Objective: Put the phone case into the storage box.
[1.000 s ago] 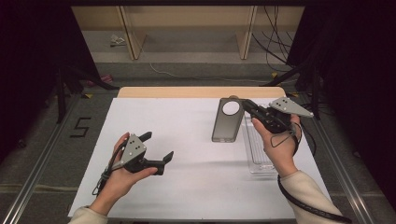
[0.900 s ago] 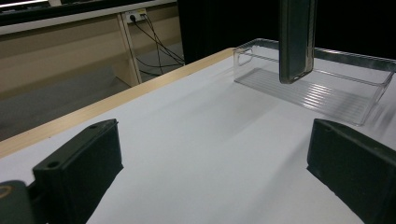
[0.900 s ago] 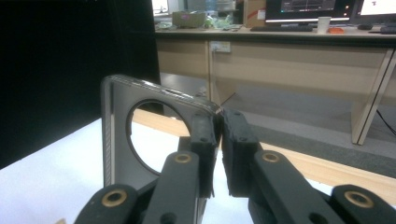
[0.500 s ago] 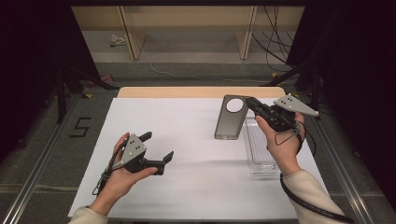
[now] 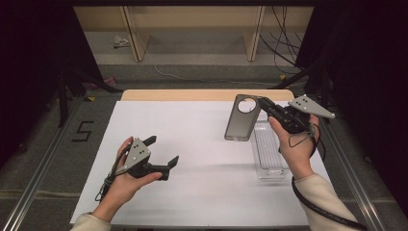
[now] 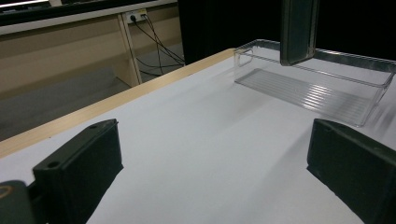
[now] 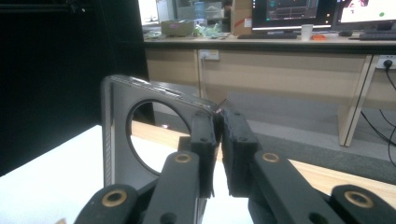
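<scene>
Notably dark translucent phone case (image 5: 243, 119) (round camera cutout), pinched by right gripper (image 5: 266, 106) fingers; left gripper (image 5: 162, 152) fingers spread, empty.

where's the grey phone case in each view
high view: phone case at upper right, pinched by the right gripper, left of the clear tray.
left gripper view: its lower end hangs at top right, over the tray.
right gripper view: left of centre, jaws clamping its edge.
shared landmark: the tray.

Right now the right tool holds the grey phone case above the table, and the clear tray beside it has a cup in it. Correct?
Not quite. The high view shows the clear tray with nothing in it. The right tool does hold the grey phone case above the table.
</scene>
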